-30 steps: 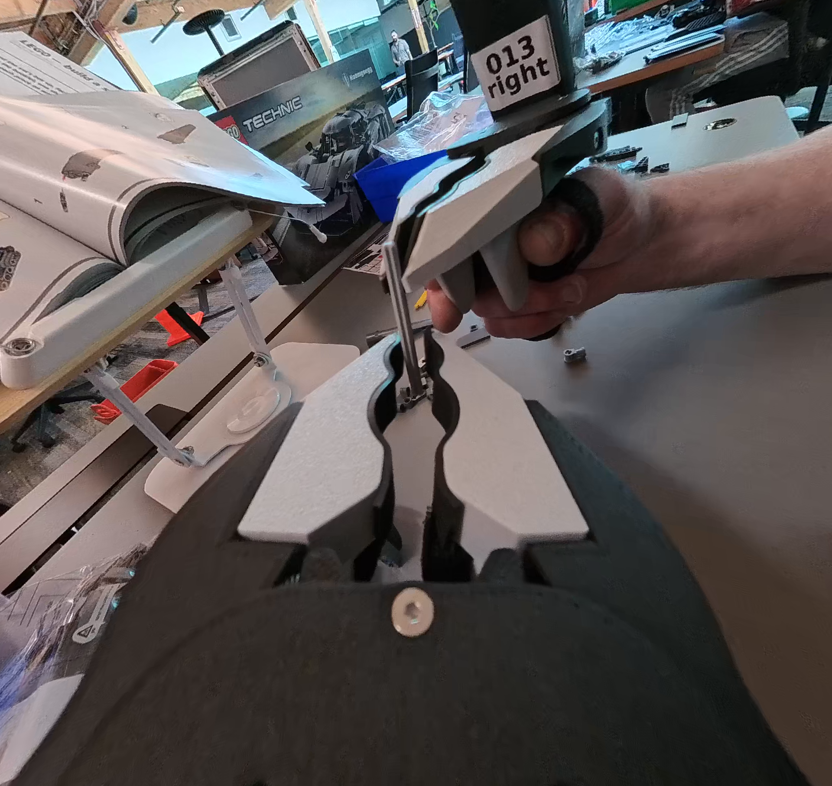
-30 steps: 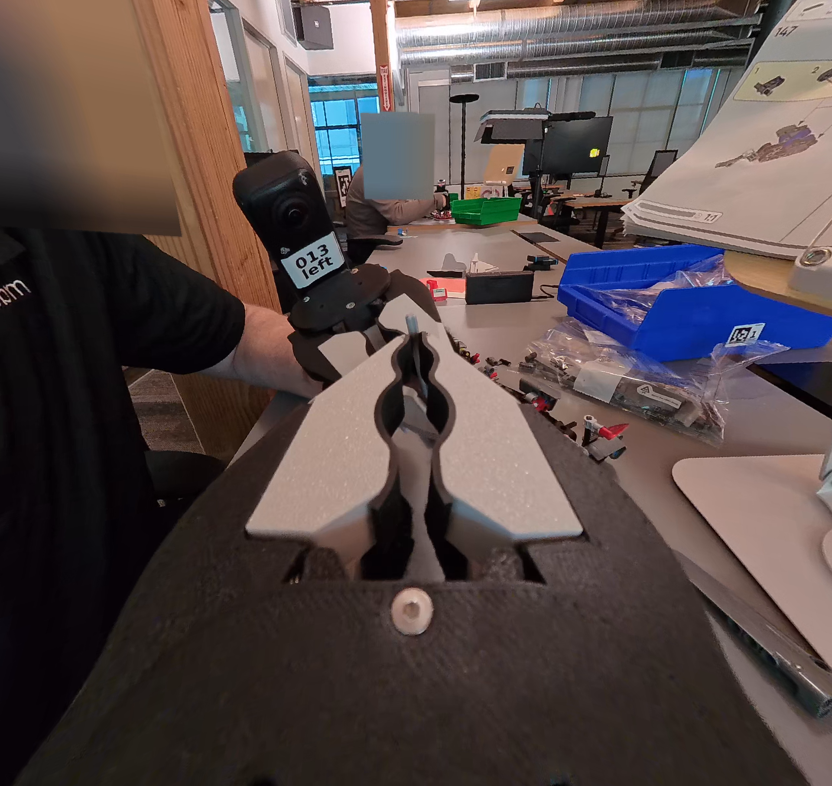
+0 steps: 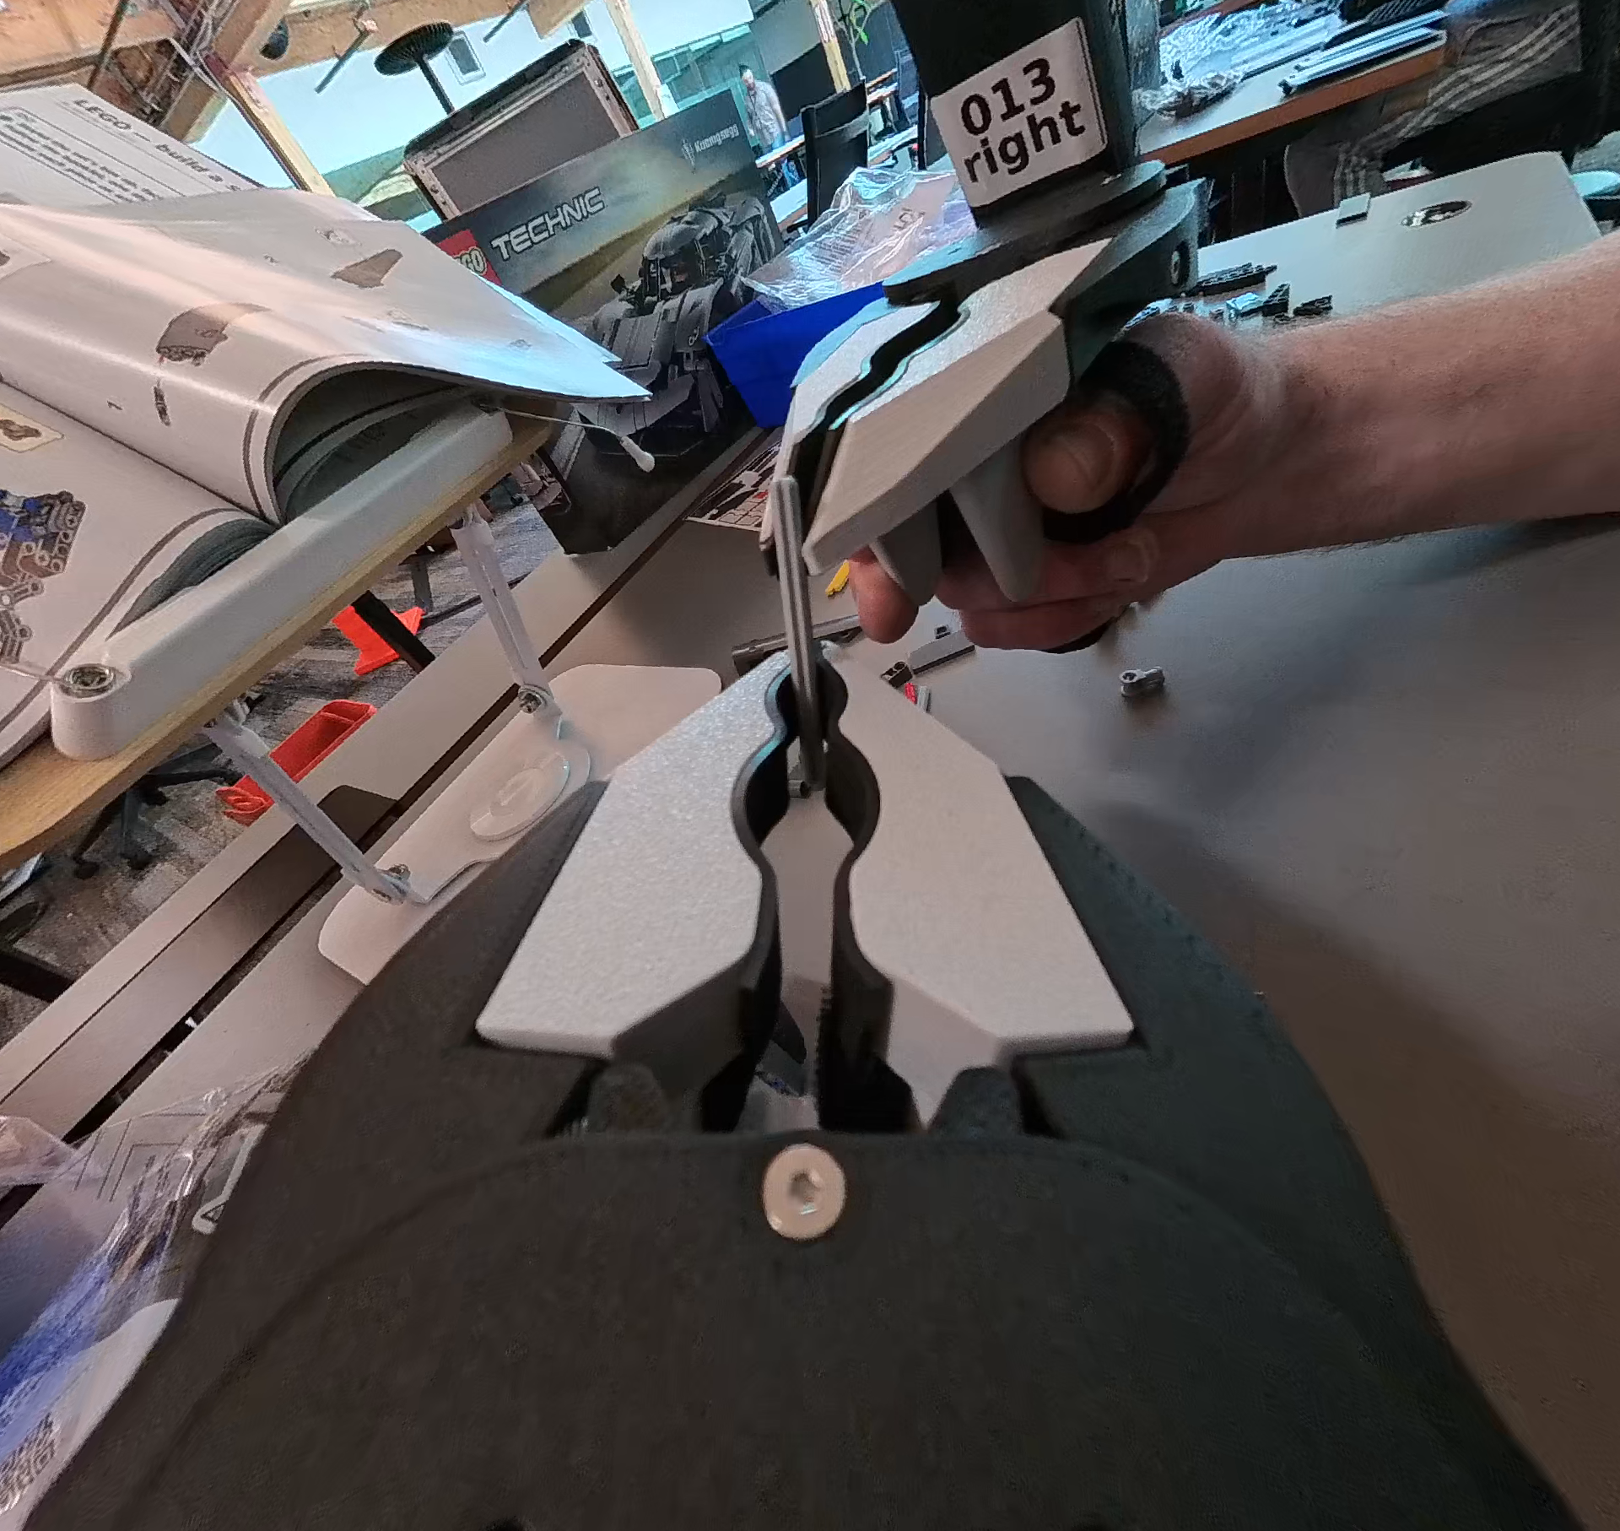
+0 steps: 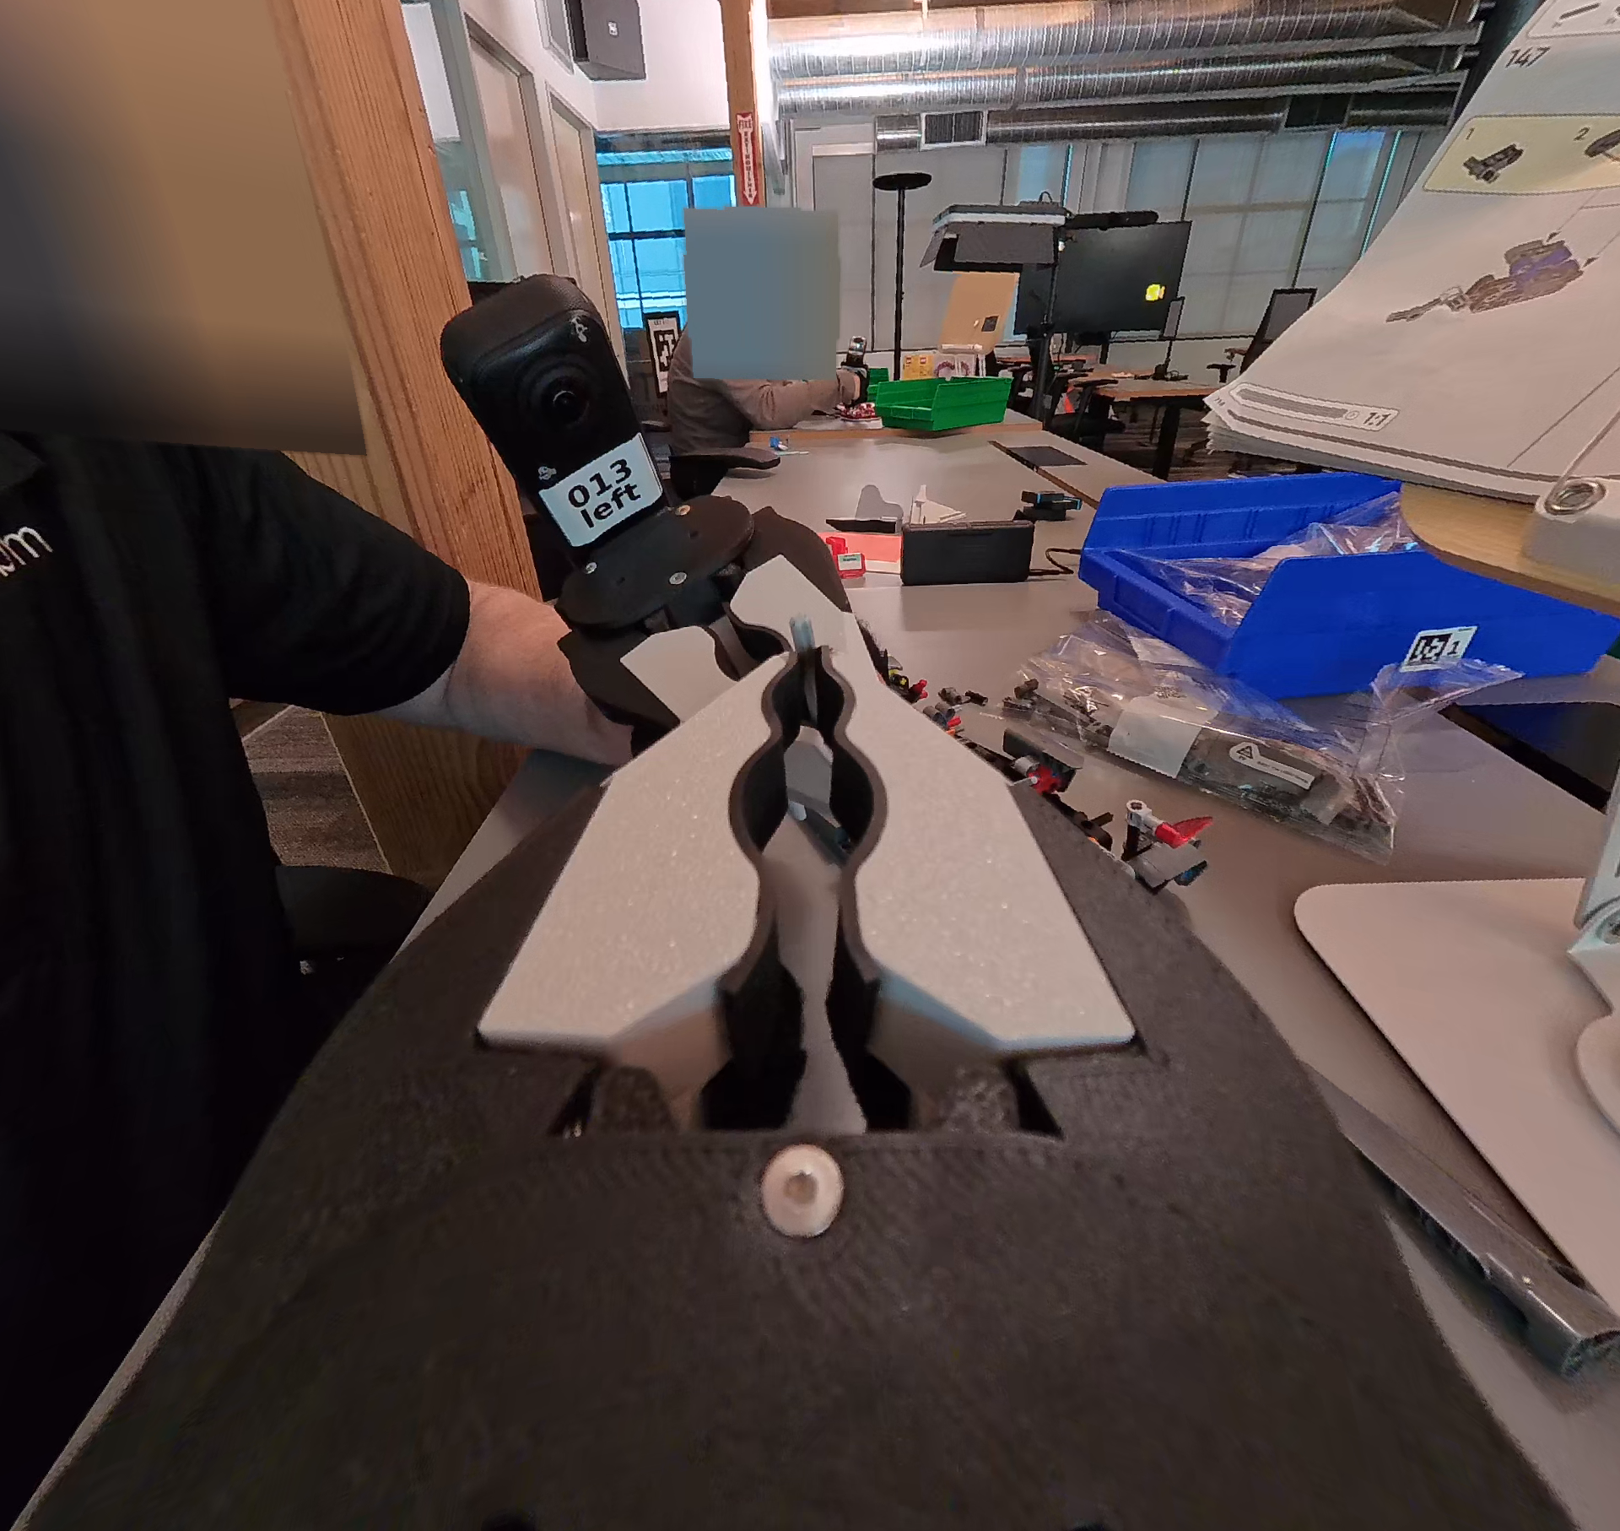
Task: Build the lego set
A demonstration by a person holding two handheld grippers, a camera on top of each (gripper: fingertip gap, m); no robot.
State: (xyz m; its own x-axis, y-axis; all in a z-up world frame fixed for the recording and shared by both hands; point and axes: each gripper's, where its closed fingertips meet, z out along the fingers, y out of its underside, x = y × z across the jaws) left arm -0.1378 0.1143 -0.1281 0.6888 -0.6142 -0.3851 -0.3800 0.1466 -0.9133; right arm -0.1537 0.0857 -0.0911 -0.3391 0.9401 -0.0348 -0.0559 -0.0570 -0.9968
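A long thin grey axle point(image 3: 793, 594) runs between my two grippers above the grey table point(image 3: 1315, 787). My right gripper point(image 3: 776, 516), held by a hand, is shut on its upper end. My left gripper point(image 3: 805, 669) is shut around its lower part, and a small grey piece point(image 3: 796, 786) sits at the axle's lower end between the jaws. In the right wrist view the axle's tip point(image 4: 801, 634) pokes out past my right gripper point(image 4: 805, 665), with the left gripper point(image 4: 771, 612) just behind it.
An open instruction booklet point(image 3: 263, 331) rests on a white stand point(image 3: 526, 787) at the left. The set's box point(image 3: 614, 261), a blue bin point(image 4: 1315, 594), a bag of parts point(image 4: 1210, 744) and loose pieces point(image 4: 1157, 840) lie on the table. A small grey connector point(image 3: 1142, 682) lies alone. Some 4 cm of space lies between my two pairs of fingers.
The right gripper and the axle's upper end have shifted slightly to the right. Both grippers stay shut on the axle.
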